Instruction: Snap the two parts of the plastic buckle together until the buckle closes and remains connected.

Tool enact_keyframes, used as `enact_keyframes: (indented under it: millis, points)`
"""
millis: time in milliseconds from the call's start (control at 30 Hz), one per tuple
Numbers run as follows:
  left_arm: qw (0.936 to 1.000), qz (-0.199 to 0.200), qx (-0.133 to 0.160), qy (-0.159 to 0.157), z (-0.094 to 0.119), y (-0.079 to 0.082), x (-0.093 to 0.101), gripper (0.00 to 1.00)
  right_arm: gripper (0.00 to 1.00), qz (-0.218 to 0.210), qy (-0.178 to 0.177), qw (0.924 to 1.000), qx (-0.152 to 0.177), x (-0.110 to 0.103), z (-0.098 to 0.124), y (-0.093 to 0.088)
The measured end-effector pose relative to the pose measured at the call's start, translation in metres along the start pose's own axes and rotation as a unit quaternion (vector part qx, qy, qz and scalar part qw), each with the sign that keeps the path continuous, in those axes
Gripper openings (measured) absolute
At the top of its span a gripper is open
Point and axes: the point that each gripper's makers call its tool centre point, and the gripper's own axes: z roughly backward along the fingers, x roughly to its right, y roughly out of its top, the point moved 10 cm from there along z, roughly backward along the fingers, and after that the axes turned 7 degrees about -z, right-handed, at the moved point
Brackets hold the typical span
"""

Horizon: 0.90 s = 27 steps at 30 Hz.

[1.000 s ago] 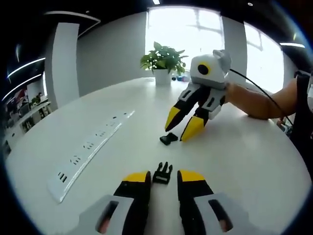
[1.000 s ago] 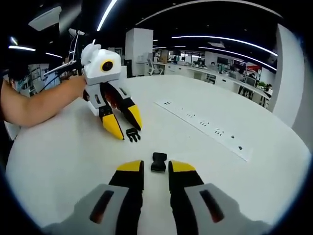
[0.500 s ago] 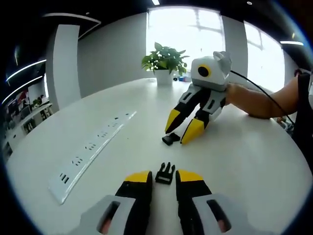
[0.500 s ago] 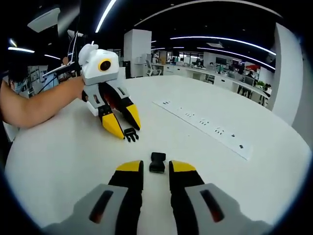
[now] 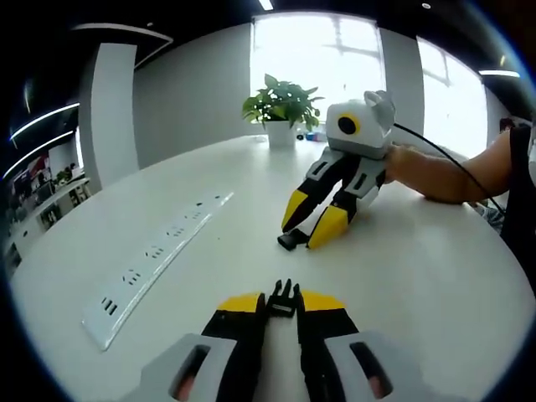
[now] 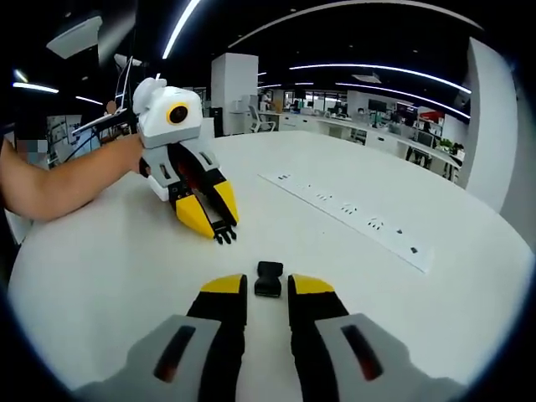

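White round tabletop (image 5: 435, 276) in an open office, power strip (image 5: 155, 251) along it. Left claw (image 5: 281, 303) had closed on the pronged buckle half (image 5: 283, 296), pinned between its yellow tips. Right claw (image 6: 266, 286) stood slightly open around the socket half (image 6: 268, 279), which lay on the tabletop, not yet clamped. Halves well apart; mating and snapping both remained.

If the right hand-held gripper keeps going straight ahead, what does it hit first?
Probably the socket half of the buckle, lying on the white table just past the right hand-held gripper tips, roughly between its open jaws.
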Motion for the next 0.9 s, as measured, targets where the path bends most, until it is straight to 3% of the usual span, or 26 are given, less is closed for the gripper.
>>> enact_keyframes:
  millis: [900]
  points:
    - [1.0,-0.002,0.002,-0.003,-0.0021,-0.0007,-0.0026,0.12,0.15,0.001,-0.002,1.0,0.003,-0.002,-0.0029,-0.0002]
